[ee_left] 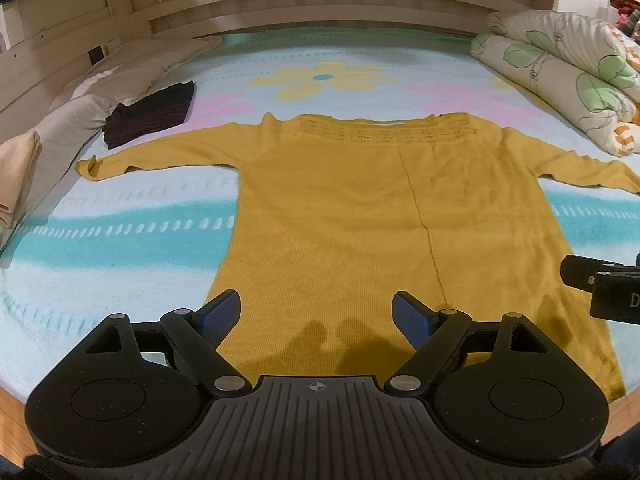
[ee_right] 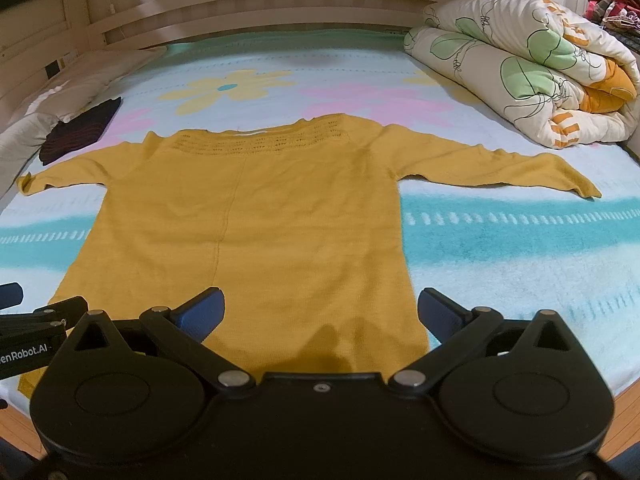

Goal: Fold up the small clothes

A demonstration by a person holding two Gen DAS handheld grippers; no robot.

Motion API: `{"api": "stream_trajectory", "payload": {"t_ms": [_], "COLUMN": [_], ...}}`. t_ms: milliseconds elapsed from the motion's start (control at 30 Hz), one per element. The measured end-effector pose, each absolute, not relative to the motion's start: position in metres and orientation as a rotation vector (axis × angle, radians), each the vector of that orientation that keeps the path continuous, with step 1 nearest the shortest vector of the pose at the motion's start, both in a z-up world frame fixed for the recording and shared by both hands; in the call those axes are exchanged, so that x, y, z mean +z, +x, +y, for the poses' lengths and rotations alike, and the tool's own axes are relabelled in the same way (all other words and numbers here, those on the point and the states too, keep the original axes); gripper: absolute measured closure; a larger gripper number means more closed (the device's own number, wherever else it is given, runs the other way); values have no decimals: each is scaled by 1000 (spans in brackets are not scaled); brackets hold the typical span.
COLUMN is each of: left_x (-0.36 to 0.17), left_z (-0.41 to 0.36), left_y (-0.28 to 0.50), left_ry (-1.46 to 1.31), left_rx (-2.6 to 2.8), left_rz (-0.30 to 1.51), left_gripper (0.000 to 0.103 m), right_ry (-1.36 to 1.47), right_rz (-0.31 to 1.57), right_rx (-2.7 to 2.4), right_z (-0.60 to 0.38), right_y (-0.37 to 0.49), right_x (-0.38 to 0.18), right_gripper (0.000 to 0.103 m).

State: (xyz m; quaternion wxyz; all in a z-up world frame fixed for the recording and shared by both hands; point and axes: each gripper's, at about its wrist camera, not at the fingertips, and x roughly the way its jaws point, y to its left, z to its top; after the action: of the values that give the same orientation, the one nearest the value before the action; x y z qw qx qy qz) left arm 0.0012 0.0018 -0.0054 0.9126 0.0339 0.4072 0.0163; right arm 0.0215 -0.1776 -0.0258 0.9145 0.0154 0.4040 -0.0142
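A mustard-yellow knit sweater [ee_left: 360,208] lies flat on the bed, sleeves spread to both sides, neckline at the far end; it also shows in the right wrist view [ee_right: 260,216]. My left gripper [ee_left: 316,312] is open and empty above the sweater's hem, left of middle. My right gripper [ee_right: 320,308] is open and empty above the hem's right part. The right gripper's body shows at the right edge of the left wrist view [ee_left: 600,288]. The left gripper's body shows at the left edge of the right wrist view [ee_right: 36,332].
The bed has a light blue flowered sheet [ee_left: 120,240]. A folded dark striped garment [ee_left: 152,114] lies far left beside pillows [ee_left: 132,68]. A rolled floral quilt [ee_right: 528,64] sits at the far right. A wooden headboard [ee_left: 320,4] runs behind.
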Motion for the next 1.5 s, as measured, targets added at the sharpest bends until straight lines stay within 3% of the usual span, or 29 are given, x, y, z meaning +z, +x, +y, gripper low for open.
{"api": "stream_trajectory", "payload": {"t_ms": [1267,1400,1500], "left_x": [-7,-9,-12], "left_z": [-1,0,-1], "left_y": [6,6,8], "left_ry": [51,42,31], "left_rx": [25,16,15], "left_rz": [878,893,917], "left_gripper": [20,36,38], "right_ry": [32,37,46], "right_rz": [842,844,848], "right_rx": [-8,-6,-9], "right_z": [-169,-170,-172], "right_y": [21,22,23], "right_x": [-28,-27,-27], "right_gripper": [1,1,1]}}
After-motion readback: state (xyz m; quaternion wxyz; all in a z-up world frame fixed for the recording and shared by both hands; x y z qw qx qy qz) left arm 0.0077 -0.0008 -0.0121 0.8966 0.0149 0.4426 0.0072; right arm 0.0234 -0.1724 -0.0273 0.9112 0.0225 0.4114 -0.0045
